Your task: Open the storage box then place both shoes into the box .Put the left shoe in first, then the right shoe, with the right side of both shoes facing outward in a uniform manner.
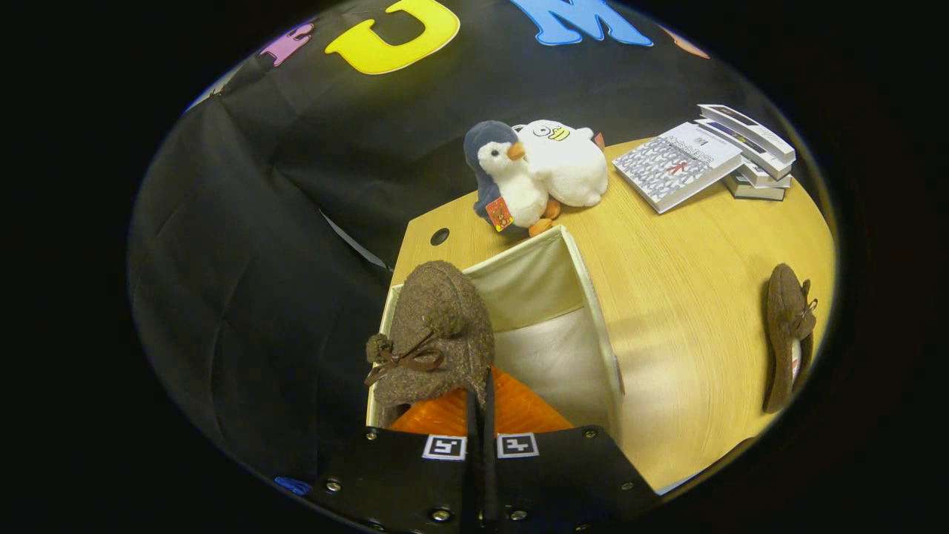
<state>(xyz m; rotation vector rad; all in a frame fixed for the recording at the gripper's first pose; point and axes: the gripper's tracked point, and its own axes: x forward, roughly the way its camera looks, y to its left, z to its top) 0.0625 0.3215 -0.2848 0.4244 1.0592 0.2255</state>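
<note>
The fingers (480,415) are pressing together on the back edge of a brown felt shoe (439,334), holding it with its toe pointing away and its small bow and two pompoms facing up. The shoe is hanging over the open top of the storage box (593,311), a cream fabric box standing at the near left corner of the table (689,297); the shoe is covering the box's left wall and part of its opening, while the pale inner walls and floor are showing to the right of it. Whether the shoe is touching the box's rim I cannot tell. The second brown shoe (787,334) is lying on its side well apart to the right, near the table's right edge, with bare wood between it and the box. Just beyond the box's far corner a penguin plush (504,178) is leaning against a white plush duck (567,163), both close enough to be crowding the far side of the box. Further right, near the table's far edge, a patterned book (676,167) is lying flat beside a short stack of books (752,152). A round cable hole (440,236) is sitting in the table left of the penguin. The black cloth wall (252,245) is hanging close along the table's left edge, right beside the box, leaving little room there; the open room is lying to the right, across the bare middle of the table.
</note>
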